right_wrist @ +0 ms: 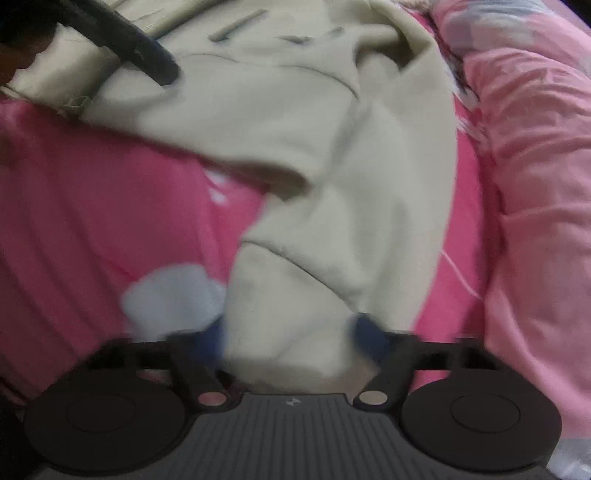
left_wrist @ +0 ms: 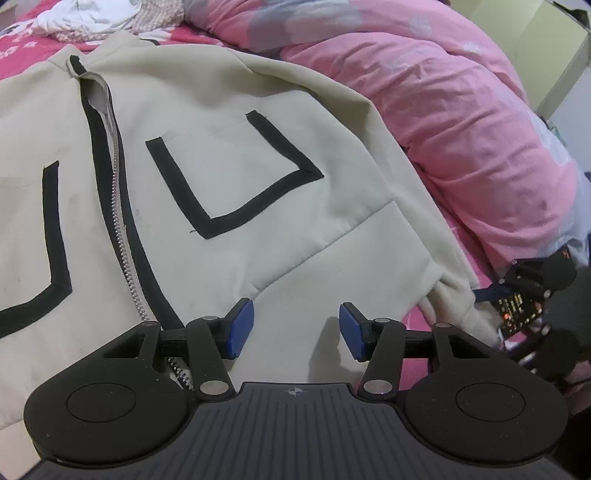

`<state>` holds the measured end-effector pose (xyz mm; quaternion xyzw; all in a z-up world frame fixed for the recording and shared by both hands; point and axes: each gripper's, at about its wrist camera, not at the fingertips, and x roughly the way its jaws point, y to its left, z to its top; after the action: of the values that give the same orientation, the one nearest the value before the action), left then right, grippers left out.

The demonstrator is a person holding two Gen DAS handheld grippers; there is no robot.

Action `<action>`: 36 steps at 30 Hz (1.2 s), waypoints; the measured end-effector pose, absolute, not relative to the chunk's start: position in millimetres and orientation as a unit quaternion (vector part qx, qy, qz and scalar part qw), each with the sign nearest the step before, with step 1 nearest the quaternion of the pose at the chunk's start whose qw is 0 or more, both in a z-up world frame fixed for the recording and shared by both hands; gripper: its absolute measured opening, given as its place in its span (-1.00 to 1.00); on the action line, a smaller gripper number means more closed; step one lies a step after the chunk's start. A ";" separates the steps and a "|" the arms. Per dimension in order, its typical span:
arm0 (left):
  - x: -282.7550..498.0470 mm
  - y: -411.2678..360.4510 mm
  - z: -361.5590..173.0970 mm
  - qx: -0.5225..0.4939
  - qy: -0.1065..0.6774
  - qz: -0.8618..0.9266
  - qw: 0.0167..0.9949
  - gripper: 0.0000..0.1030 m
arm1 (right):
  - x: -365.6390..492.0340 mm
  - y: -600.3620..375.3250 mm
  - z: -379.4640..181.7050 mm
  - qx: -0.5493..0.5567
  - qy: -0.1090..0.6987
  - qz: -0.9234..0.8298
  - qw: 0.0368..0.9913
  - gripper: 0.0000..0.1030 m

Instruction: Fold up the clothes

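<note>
A cream zip-up jacket with black trim and a metal zipper lies face up on the bed. My left gripper hovers open just over its lower hem, blue pads wide apart with nothing between them. In the blurred right wrist view the jacket's sleeve runs down toward the camera. Its cuff end lies between the spread fingers of my right gripper, which looks open. The right gripper also shows in the left wrist view, at the sleeve's end.
A bunched pink floral duvet lies along the jacket's right side. The hot-pink bedsheet spreads left of the sleeve. A pile of white and patterned clothes sits at the far end. A dark curved object crosses the right wrist view's top left.
</note>
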<state>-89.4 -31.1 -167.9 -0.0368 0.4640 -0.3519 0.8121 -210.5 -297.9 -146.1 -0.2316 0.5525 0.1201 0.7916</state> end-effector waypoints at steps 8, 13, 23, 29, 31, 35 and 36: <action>-94.6 -30.3 -171.0 -0.015 0.458 -0.357 0.814 -0.06 | -173.7 -312.0 -37.7 -0.397 0.401 -0.019 0.826 -0.74; -94.9 -31.4 -169.8 0.005 0.461 -0.363 0.809 -0.09 | -117.8 -336.1 47.0 -0.490 0.283 -0.114 0.816 -0.74; -93.6 -31.9 -169.7 0.015 0.467 -0.369 0.803 -0.10 | -11.3 -411.5 42.9 -0.680 0.195 -0.219 0.672 -0.73; -90.7 -29.0 -169.0 0.010 0.473 -0.371 0.799 -0.10 | 13.2 -480.9 -19.9 -0.688 0.288 -0.225 0.627 0.22; -89.8 -27.4 -168.9 0.004 0.475 -0.370 0.798 -0.09 | 1.5 -489.5 -23.5 -0.686 0.293 -0.220 0.629 0.45; -87.8 -25.6 -168.4 -0.003 0.480 -0.371 0.795 -0.09 | -33.8 -499.8 -15.4 -0.694 0.285 -0.216 0.625 0.91; -87.3 -25.3 -168.1 -0.006 0.481 -0.371 0.794 -0.08 | -44.1 -504.0 -14.0 -0.703 0.283 -0.218 0.615 0.91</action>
<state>-87.3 -25.3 -168.1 -0.0062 0.4811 -0.3706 0.7945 -44.1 -504.0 -14.0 -0.7026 0.2829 -0.2183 0.6153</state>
